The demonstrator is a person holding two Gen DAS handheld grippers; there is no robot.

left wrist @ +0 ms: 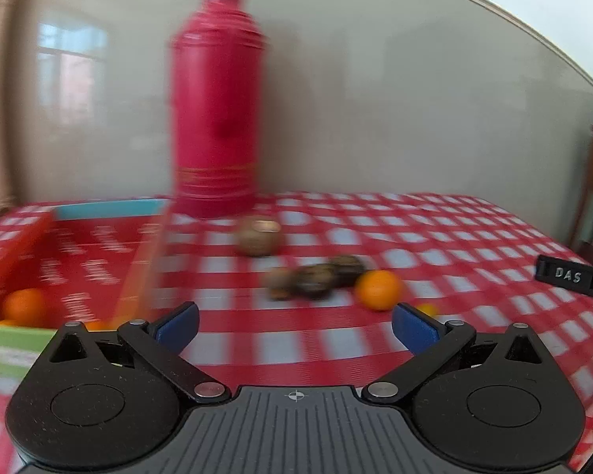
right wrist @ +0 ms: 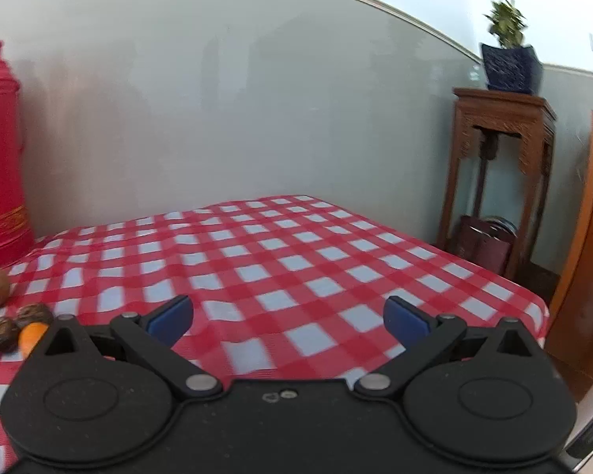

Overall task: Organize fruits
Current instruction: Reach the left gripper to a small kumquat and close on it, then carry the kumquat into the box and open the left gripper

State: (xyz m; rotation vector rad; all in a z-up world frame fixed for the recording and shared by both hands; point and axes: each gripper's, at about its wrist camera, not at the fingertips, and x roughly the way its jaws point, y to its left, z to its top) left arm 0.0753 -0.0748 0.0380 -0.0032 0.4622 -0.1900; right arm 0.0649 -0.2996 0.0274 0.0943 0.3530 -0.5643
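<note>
White "DAS" on a black bar [left wrist: 573, 276]; both tongs [left wrist: 294, 326] [right wrist: 288, 322] wide, empty.

One red thermos [left wrist: 216, 106], one kiwi [left wrist: 259, 236], three dark passion fruits [left wrist: 314, 281] and one loose orange [left wrist: 378, 289] are counted on the cloth, plus one box [left wrist: 95, 252].

A home room: checked tablecloth [right wrist: 280, 260], red thermos [left wrist: 215, 106], carved wooden stand [right wrist: 502, 150] bearing a potted plant [right wrist: 508, 55].
</note>
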